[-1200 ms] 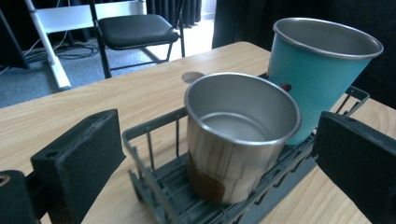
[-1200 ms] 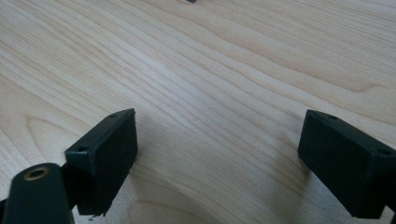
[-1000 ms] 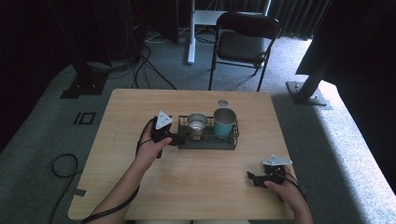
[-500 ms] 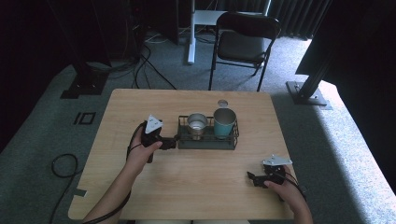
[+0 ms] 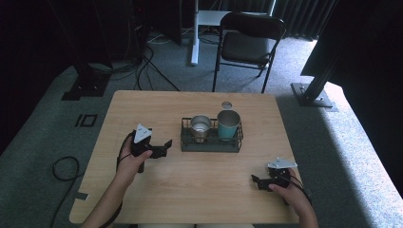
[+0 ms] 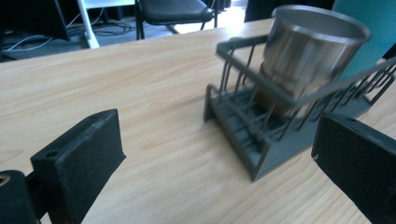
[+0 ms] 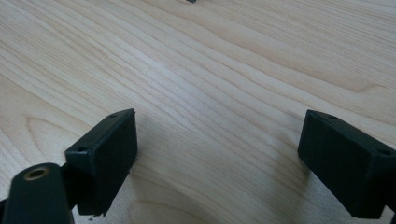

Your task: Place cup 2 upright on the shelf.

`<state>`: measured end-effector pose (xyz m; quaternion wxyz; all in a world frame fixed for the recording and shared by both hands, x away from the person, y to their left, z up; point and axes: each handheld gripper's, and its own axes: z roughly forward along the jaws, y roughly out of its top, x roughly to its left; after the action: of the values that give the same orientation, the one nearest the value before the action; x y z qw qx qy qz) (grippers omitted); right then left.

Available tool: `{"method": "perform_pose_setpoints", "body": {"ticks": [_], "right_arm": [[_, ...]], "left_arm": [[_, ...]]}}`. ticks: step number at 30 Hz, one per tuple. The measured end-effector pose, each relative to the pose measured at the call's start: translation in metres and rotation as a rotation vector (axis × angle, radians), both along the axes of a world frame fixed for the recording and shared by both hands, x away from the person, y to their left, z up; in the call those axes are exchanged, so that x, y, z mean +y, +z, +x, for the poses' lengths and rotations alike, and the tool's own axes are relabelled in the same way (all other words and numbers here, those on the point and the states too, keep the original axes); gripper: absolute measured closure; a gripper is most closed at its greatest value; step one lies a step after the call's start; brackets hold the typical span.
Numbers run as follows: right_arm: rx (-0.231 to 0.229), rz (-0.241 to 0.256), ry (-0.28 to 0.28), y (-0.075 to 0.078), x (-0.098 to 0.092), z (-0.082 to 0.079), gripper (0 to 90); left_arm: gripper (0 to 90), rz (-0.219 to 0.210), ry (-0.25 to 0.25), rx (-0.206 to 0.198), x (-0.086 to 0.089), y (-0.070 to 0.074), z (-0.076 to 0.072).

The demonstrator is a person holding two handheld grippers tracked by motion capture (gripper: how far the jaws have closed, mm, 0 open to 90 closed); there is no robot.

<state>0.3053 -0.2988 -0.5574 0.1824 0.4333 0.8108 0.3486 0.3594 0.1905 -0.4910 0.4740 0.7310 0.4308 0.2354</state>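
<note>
Near the middle of the table (image 5: 142, 102), a little toward its far edge, stands the wire rack (image 5: 211, 141) with a steel cup (image 5: 200, 127) at its left end and a teal cup (image 5: 228, 124) beside it, both inside the rails. Our left gripper (image 5: 163, 148) sits just off the rack's left end with its jaws spread wide and nothing between them; in the left gripper view the steel cup (image 6: 306, 58) and the rack (image 6: 261, 119) lie ahead and to one side. If we mean to take that cup, we judge it best to come in level, straddle its wall above the top rail (the bars leave little room lower down), and close only once both jaws flank it. Our right gripper (image 5: 257, 182) rests near the table's near right corner, jaws likewise spread and empty. We can read no brand, label or writing anywhere.
</note>
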Motion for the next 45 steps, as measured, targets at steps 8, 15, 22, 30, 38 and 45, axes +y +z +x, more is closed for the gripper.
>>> {"method": "perform_pose_setpoints", "body": {"ticks": [8,15,22,30,38,45], "right_arm": [[0.0,0.0,0.0,0.0,0.0,0.0,11.5],[0.0,0.0,0.0,0.0,0.0,0.0,11.5],[0.001,0.0,-0.001,0.0,0.0,0.0,11.5],[-0.001,-0.002,0.002,0.0,0.0,0.0,11.5],[-0.002,-0.001,0.002,0.0,0.0,0.0,11.5],[-0.002,-0.001,0.002,0.0,0.0,0.0,11.5]], "left_arm": [[2.7,-0.008,0.045,0.017,0.023,-0.01,-0.013],[2.7,0.001,0.087,0.043,0.041,-0.02,-0.025],[2.7,0.02,0.131,0.062,0.054,-0.026,-0.032],[2.7,0.032,0.175,0.084,0.066,-0.034,-0.042],[2.7,0.026,0.236,0.11,0.081,-0.042,-0.051],[2.7,0.044,0.277,0.133,0.089,-0.048,-0.057]]}}
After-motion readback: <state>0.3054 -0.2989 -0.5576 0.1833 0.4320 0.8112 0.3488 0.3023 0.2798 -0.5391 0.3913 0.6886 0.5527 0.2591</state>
